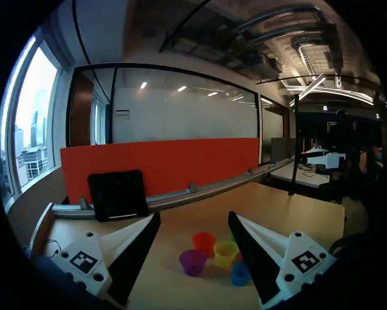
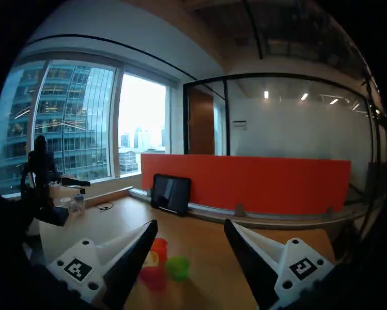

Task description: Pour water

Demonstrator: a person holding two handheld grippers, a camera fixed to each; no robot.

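Both the left tongs and the right tongs gape open, holding nothing, near the coloured cups huddled together on the wooden surface, so grabbing one could tip its neighbours.

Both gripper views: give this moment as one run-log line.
left gripper: open, empty | right gripper: open, empty | coloured cups: on desk, untouched
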